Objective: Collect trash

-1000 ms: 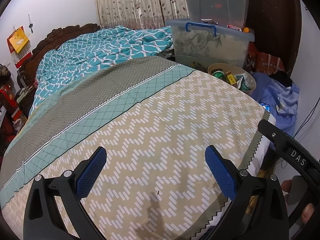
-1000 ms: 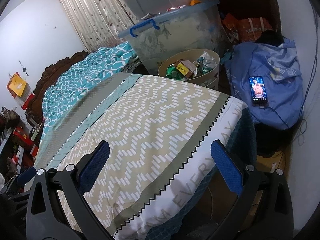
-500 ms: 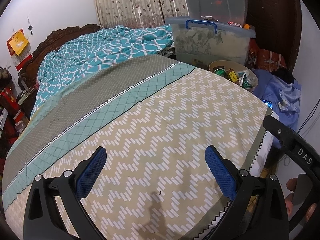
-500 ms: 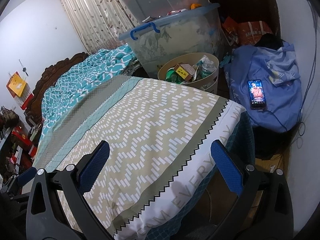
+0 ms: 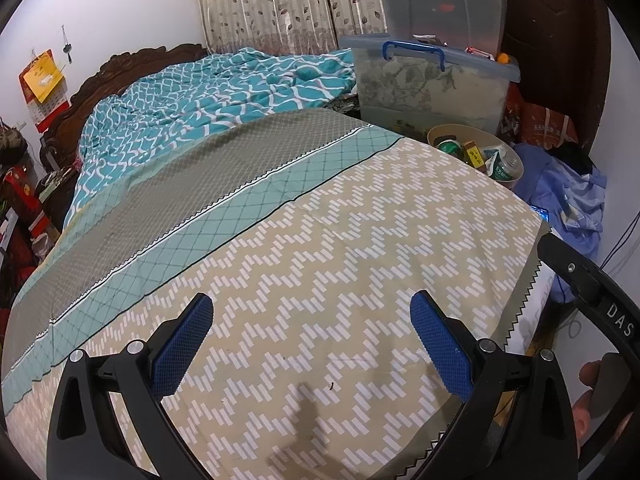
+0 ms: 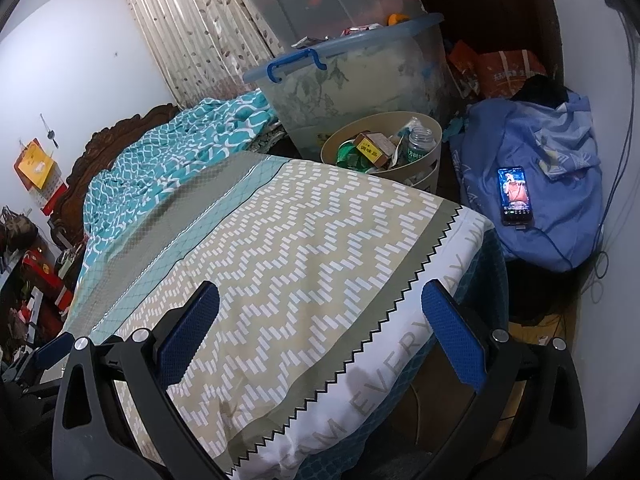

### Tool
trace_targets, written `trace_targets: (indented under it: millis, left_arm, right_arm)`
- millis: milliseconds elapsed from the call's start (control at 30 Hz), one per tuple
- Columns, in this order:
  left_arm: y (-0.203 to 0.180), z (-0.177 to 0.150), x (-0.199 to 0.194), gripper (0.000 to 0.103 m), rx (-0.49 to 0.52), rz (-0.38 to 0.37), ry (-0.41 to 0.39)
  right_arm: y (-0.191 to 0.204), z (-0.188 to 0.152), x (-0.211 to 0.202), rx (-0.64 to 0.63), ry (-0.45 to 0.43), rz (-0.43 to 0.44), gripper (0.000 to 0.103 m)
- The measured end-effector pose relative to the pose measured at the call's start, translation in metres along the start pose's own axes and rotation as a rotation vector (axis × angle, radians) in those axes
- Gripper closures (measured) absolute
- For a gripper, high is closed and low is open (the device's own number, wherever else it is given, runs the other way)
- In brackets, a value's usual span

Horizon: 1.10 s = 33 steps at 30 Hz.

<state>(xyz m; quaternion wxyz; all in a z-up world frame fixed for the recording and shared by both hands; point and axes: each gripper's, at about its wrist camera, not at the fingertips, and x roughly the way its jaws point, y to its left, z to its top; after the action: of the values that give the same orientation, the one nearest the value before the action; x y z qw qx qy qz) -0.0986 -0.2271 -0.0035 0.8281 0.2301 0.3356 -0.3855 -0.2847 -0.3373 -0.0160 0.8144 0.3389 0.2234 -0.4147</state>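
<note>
A beige round bin [image 6: 424,130] stands on the floor past the far corner of the bed; it holds a green can, a yellow box and a glass jar. It also shows in the left wrist view [image 5: 452,131]. My left gripper [image 5: 312,320] is open and empty over the zigzag bedspread [image 5: 320,248]. My right gripper [image 6: 320,316] is open and empty over the bed's near corner [image 6: 352,320]. No loose trash shows on the bed.
Stacked clear storage boxes [image 6: 352,76] stand behind the bin. A blue cloth bundle [image 6: 552,184] with a lit phone [image 6: 515,195] on it lies to the right. A teal quilt [image 5: 216,92] lies at the head of the bed.
Both grippers have drawn back a little from the bin; the view has shifted slightly. Both stay open and empty.
</note>
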Motion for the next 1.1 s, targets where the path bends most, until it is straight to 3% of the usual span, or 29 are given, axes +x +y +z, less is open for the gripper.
trace_targets:
  millis: [1100]
  left_arm:
    - [-0.0011, -0.0095, 0.0022, 0.008, 0.01, 0.004, 0.008]
  right_arm:
    - [0.0045, -0.002, -0.0009, -0.003, 0.006, 0.012, 0.003]
